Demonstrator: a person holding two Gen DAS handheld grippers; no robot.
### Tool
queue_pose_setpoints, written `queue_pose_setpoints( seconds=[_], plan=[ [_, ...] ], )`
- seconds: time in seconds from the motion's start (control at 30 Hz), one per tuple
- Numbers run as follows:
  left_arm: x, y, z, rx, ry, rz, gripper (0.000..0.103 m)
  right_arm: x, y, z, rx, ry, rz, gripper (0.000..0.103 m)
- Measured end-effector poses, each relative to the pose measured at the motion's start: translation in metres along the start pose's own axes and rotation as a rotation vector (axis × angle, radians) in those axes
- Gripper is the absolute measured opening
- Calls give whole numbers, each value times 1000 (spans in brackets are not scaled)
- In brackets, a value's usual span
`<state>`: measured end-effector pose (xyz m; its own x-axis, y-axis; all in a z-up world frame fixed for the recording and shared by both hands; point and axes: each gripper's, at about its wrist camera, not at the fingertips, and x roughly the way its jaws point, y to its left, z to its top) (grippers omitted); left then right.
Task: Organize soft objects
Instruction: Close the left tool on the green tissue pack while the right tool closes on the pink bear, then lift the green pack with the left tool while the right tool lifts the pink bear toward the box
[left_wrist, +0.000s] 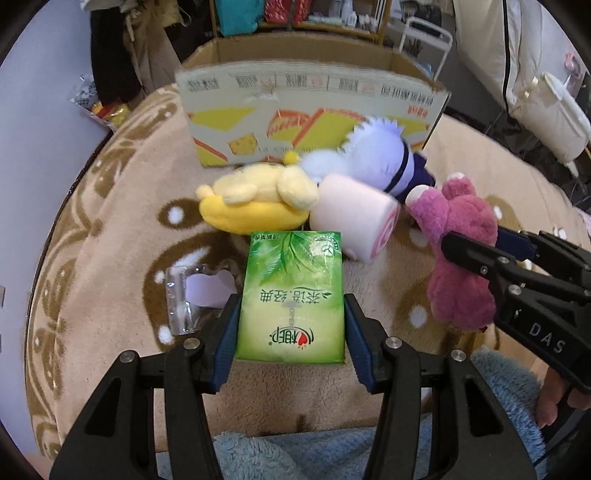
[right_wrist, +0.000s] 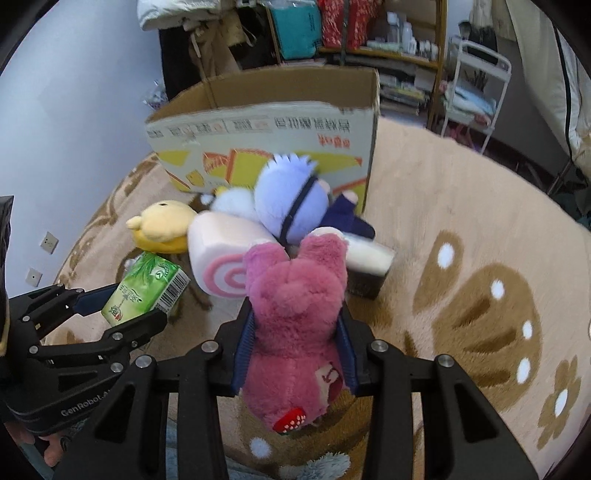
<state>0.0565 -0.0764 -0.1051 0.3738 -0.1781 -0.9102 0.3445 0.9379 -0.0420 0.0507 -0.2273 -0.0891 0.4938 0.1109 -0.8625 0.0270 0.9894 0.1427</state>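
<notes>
Your left hand-held gripper (left_wrist: 290, 317) is clamped on the green tissue pack (left_wrist: 291, 291), which sits between its blue pads. Your right hand-held gripper (right_wrist: 295, 332) is clamped on the pink plush bear (right_wrist: 295, 325). Ahead of both lie the yellow plush (left_wrist: 251, 199), the pink roll-cake plush (left_wrist: 354, 218) and the lilac-haired doll (left_wrist: 384, 155) on the beige blanket (left_wrist: 110, 229); beyond them stands the open cardboard box (left_wrist: 306, 107).

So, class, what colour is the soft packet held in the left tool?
Green, printed with leaves: the soft tissue packet, clearest in the left wrist view.
</notes>
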Motion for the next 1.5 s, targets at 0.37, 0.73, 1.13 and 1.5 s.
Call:
queue_pose_setpoints(
  seconds=[0.37, 0.73, 1.13, 1.5],
  plan=[
    [-41, 5, 1, -20, -167, 63, 52, -46, 8, -2, -29, -212, -9, 42],
    [-65, 12, 1, -24, -320, 93, 52, -73, 16, -4, -55, -348, -9, 43],
    [-84, 9, -2, -19, -417, 159, 52, -91, 19, 0, -48, -461, -21, 43],
    [-113, 17, 7, -43, -542, 179, 52, -102, 28, 14, -100, -535, -40, 43]
  ],
)
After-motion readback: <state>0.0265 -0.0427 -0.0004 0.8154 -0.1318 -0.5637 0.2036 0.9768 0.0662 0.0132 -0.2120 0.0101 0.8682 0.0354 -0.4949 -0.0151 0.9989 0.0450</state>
